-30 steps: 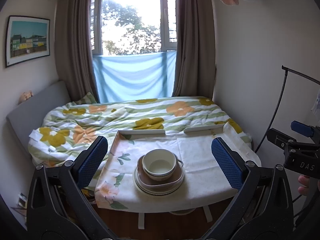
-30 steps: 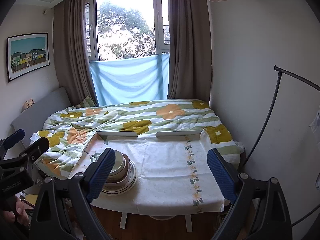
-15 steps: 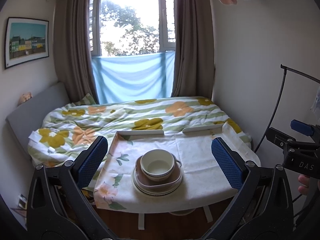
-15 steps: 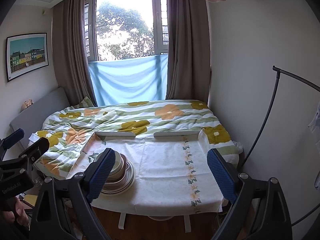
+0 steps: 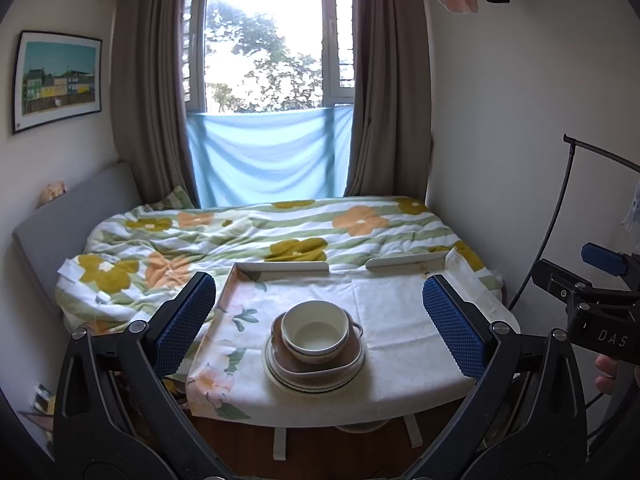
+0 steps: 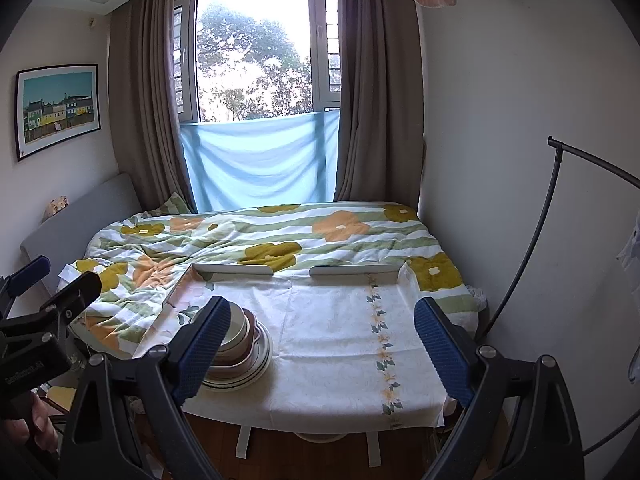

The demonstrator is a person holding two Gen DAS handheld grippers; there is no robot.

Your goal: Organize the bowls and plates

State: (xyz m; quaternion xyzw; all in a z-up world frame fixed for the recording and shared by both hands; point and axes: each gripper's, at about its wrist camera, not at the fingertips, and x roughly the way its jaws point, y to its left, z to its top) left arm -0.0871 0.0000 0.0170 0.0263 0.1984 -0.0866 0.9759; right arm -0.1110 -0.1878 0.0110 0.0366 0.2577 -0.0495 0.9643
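Observation:
A stack of dishes stands on the table (image 5: 400, 320) near its front left: a cream bowl (image 5: 314, 330) on top, a brown square dish (image 5: 348, 354) under it, and striped round plates (image 5: 316, 382) at the bottom. My left gripper (image 5: 318, 328) is open and empty, held back from the table with the stack framed between its blue pads (image 5: 184, 318). My right gripper (image 6: 322, 344) is open and empty, farther right. In the right wrist view the stack (image 6: 244, 354) is partly hidden behind the left pad (image 6: 204, 350).
The table carries a floral cloth (image 6: 352, 332) and has low white rails (image 5: 282, 267) along its far edge. A bed with a flowered duvet (image 5: 240, 236) lies behind it. A wall and a black curved rod (image 6: 536, 248) are on the right.
Both views have shifted slightly; the table and stack look a little lower and farther in the frame. Both grippers stay open and empty. The dishes have not moved.

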